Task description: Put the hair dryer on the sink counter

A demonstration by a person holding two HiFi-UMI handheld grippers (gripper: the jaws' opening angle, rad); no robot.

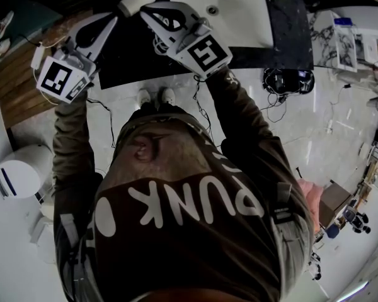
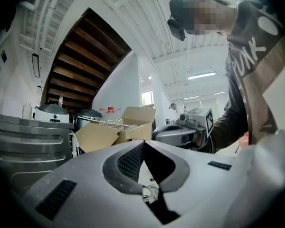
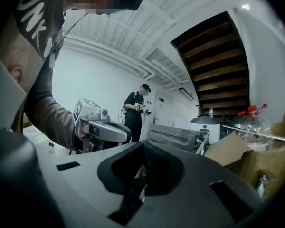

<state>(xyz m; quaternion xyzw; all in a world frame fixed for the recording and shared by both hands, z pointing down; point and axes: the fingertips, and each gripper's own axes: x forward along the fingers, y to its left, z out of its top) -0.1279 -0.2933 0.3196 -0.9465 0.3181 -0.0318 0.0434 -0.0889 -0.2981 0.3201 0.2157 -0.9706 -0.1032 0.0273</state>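
Hairdryer looks to be the black corded lump (image 1: pixel 288 80) on the floor, just right of the dark worktop (image 1: pixel 290 24) with the white basin (image 1: pixel 233 11). Left tongs (image 2: pixel 142 145) and right tongs (image 3: pixel 141 147) are both closed on nothing and tipped upward. Right tongs nearer; dryer's long axis unclear.

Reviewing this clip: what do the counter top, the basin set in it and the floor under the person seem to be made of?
Counter top: black with fine pale specks, likely stone or a stone-look slab.
Basin: plain white and smooth with a faint sheen, probably ceramic.
Floor: pale with grey veins and soft reflections, so polished marble or marble-look tile.
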